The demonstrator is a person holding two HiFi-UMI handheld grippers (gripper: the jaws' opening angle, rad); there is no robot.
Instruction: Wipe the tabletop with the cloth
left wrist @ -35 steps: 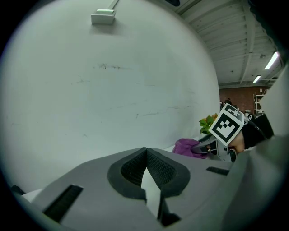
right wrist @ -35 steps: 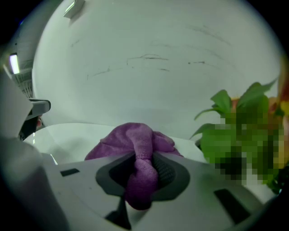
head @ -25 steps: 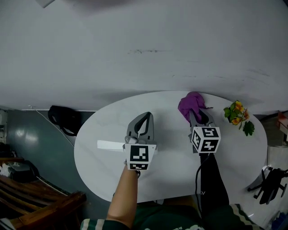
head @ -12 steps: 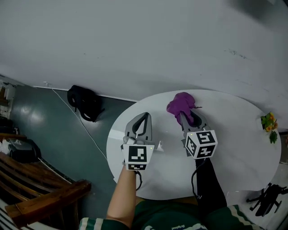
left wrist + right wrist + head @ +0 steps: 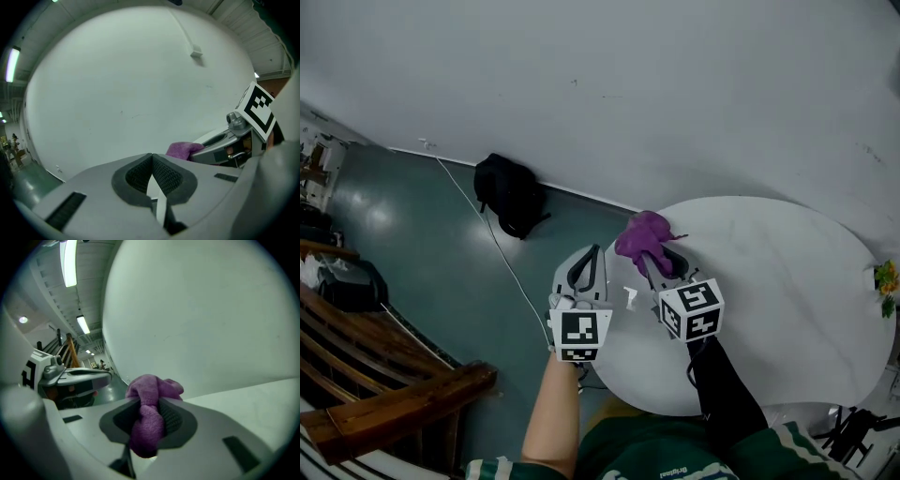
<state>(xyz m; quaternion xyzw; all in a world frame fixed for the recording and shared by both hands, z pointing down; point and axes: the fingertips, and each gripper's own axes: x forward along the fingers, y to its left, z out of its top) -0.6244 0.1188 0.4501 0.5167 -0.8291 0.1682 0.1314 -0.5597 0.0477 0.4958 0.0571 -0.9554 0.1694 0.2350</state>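
The purple cloth (image 5: 643, 236) bunches at the left end of the white oval table (image 5: 769, 281). My right gripper (image 5: 656, 255) is shut on the cloth (image 5: 149, 394), which bulges out above and below its pads. Whether the cloth touches the tabletop (image 5: 262, 394) I cannot tell. My left gripper (image 5: 590, 253) hovers at the table's left rim, partly over the floor. Its jaws (image 5: 152, 159) meet with nothing between them. The left gripper view also catches the cloth (image 5: 183, 149) and the right gripper (image 5: 225, 144) to its right.
A black bag (image 5: 512, 195) and a thin cable (image 5: 492, 248) lie on the grey floor left of the table. A wooden bench (image 5: 389, 403) stands at the lower left. Yellow flowers (image 5: 888, 279) sit at the table's far right. A white wall runs behind.
Both grippers and the cloth have travelled left across the table to its left end. The left gripper now reaches the rim, and the flowers lie far off to the right.
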